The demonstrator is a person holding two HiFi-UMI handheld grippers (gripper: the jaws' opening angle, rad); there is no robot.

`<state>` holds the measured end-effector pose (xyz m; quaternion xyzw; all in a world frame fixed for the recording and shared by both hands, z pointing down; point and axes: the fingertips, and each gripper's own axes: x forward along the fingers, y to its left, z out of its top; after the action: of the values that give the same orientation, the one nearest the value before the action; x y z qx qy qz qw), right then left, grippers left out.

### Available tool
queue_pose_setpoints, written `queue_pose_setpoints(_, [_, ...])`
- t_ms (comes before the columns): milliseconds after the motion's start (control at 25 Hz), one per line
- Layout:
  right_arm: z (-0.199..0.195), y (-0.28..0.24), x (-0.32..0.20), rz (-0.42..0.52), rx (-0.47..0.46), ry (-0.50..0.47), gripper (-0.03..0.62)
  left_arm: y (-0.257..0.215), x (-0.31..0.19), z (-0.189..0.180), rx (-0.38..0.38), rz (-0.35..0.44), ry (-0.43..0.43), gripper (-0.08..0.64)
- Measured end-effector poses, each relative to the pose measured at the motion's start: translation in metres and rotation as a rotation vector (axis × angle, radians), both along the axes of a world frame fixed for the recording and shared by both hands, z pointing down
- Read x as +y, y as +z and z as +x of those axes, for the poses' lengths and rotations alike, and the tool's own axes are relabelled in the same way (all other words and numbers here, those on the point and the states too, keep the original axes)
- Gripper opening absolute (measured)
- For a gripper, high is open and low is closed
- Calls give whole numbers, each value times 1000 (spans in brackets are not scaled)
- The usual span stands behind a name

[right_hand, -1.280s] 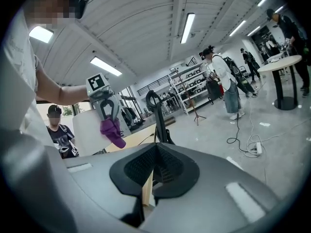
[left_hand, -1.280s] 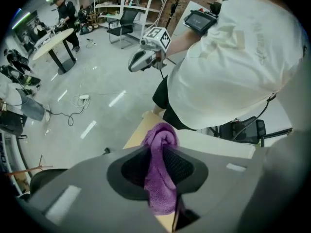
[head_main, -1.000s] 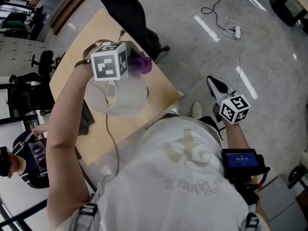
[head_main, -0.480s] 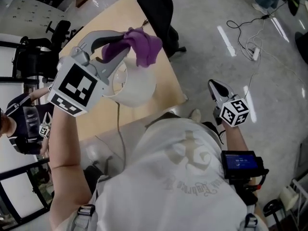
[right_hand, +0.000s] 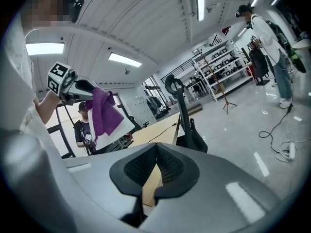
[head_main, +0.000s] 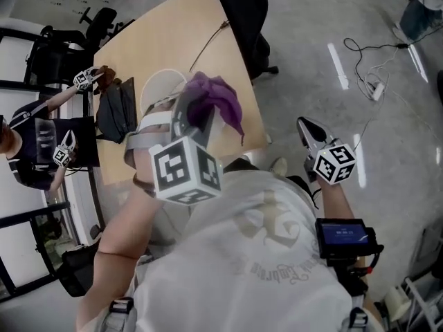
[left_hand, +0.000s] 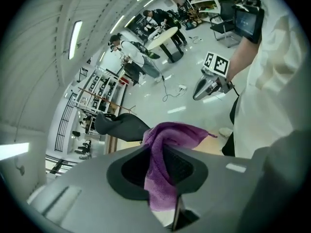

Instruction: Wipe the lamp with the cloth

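Two grippers: left gripper (head_main: 199,116) clamps the purple cloth (head_main: 220,101) at the white lamp (head_main: 156,90), wiping apparently unfinished; right gripper (head_main: 305,124) closed, empty, well apart

Bright; glary floor (head_main: 339,64) — fisheye edges

Glossy grey floor (head_main: 325,40) with trailing cables (head_main: 367,75), pale wooden table (head_main: 173,37), black chair (head_main: 243,12), ceiling strip lights (right_hand: 200,1).
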<state>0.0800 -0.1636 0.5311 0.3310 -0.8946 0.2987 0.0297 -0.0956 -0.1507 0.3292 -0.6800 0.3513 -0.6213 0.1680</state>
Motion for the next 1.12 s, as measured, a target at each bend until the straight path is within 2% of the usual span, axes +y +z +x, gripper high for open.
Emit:
queue_pose_setpoints(200, [-6,6,2,-11,-16,-11,14,46,14,9,15,-57,-72,84])
queue_pose_setpoints(480, [-10,12,9,-24,-11,-33,14,105,21,29,122,-77,-88,84])
queue_pose_setpoints(760, [-4,13,8,-26,8,-25,14,150,24,35,323,-151,-181,86])
queue_pose_setpoints(840, [-3,14,8,-28,12,-25,14,145,24,34,314,-107,-169,84])
queue_pose_setpoints(920, [-3,14,8,-31,19,-27,14,125,23,34,295,-28,-136,84])
queue_pose_setpoints(1120, [-12,12,12,-40,35,-53,14,33,26,22,374,162,-129,84])
